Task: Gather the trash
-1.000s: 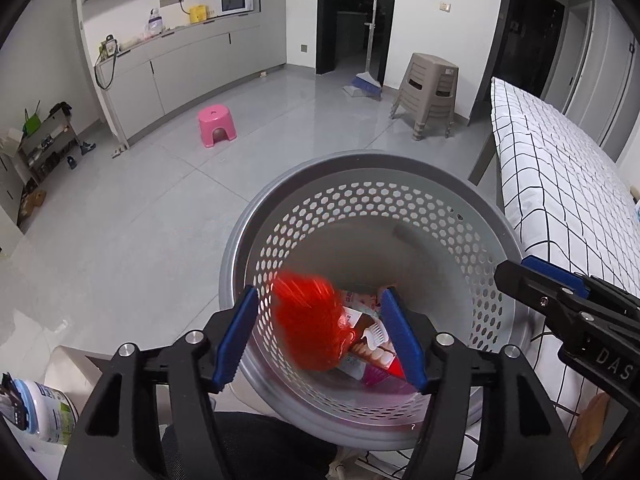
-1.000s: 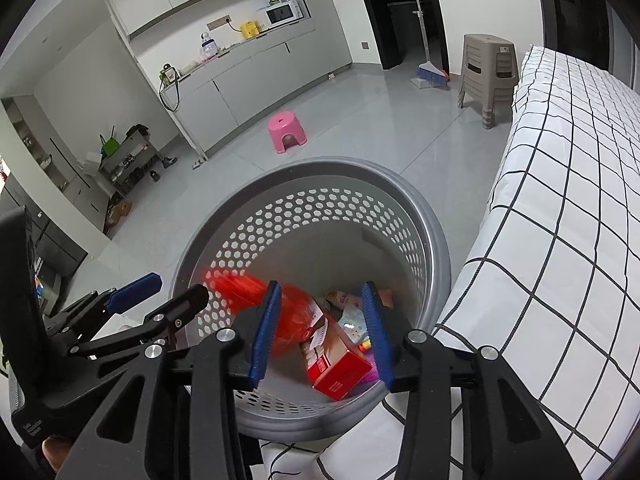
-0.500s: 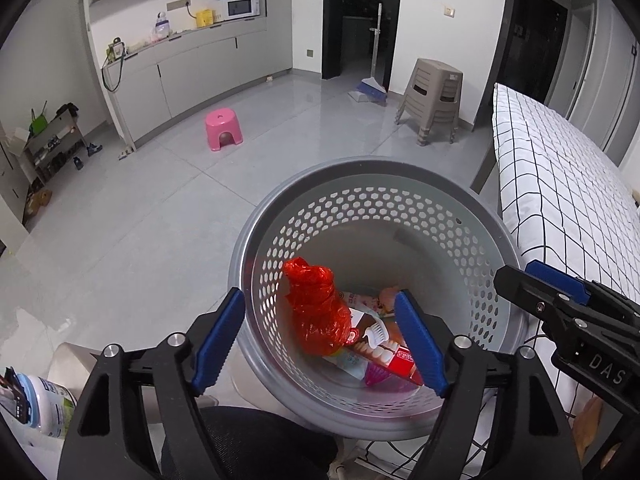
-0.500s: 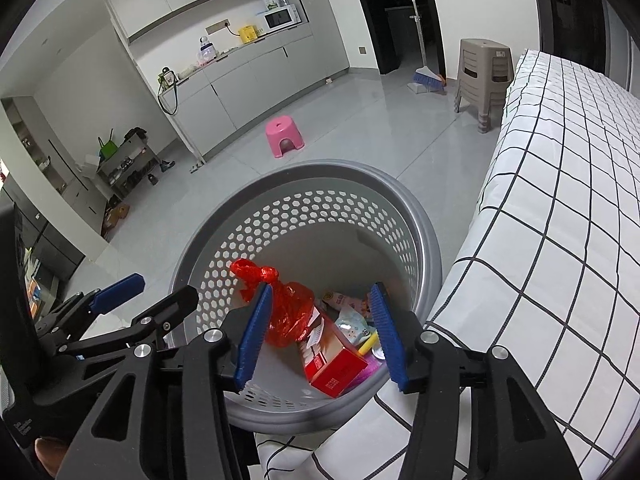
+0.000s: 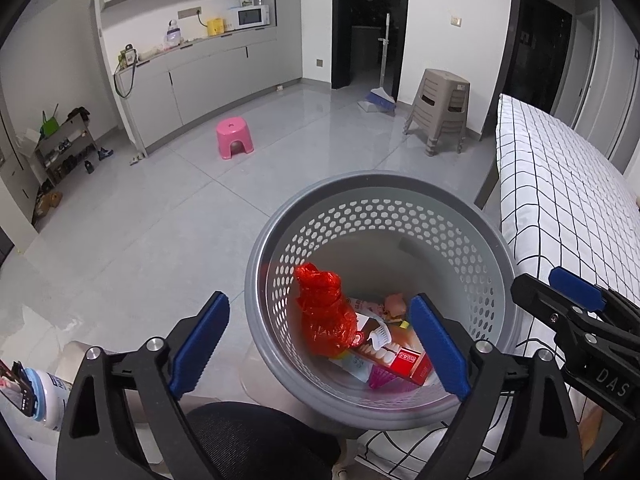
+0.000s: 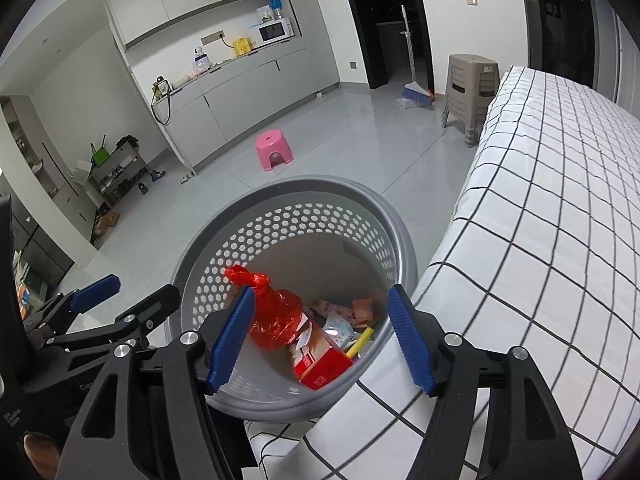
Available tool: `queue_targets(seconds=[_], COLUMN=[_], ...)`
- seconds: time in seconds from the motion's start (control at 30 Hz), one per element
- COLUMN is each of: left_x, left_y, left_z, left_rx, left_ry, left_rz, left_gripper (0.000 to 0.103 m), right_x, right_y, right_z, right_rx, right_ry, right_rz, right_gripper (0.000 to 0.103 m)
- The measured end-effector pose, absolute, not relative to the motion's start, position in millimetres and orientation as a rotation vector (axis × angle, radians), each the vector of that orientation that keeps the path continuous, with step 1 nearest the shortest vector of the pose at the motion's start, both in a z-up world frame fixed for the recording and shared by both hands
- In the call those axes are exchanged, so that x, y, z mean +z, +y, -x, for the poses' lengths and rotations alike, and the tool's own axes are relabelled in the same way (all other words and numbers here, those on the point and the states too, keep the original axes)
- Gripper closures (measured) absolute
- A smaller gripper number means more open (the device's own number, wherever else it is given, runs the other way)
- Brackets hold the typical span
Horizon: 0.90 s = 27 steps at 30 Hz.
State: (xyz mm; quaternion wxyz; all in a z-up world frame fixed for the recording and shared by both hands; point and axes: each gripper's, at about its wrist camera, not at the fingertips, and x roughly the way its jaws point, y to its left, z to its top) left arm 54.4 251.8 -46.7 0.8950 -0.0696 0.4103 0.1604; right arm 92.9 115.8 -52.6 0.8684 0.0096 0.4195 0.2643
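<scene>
Your red bag has dropped into the basket among the other trash, both tongs have just been opening and hold nothing, so this piece looks done.

bottle: cut off at the near left edge | litter under red bag: we cannot identify it | counter items: too small for us
</scene>
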Motion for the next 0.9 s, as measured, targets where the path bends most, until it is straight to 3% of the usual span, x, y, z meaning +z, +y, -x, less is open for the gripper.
queue_targets(seconds=[0.27, 0.9], left_x=[-36.4, -27.8], left_y=[246.5, 237.8], left_z=[-48.3, -41.2], left_rx=[0.347, 0.348], left_ry=[0.843, 0.838], left_rz=[0.128, 0.119], left_gripper=[0.009, 0.007], right_x=[-44.4, -29.4], right_y=[105.0, 98.1], right_z=[-83.3, -67.1], right_rx=[0.518, 0.483], right_ry=[0.863, 0.841], right_rz=[-0.030, -0.032], right_gripper=[0.030, 0.029])
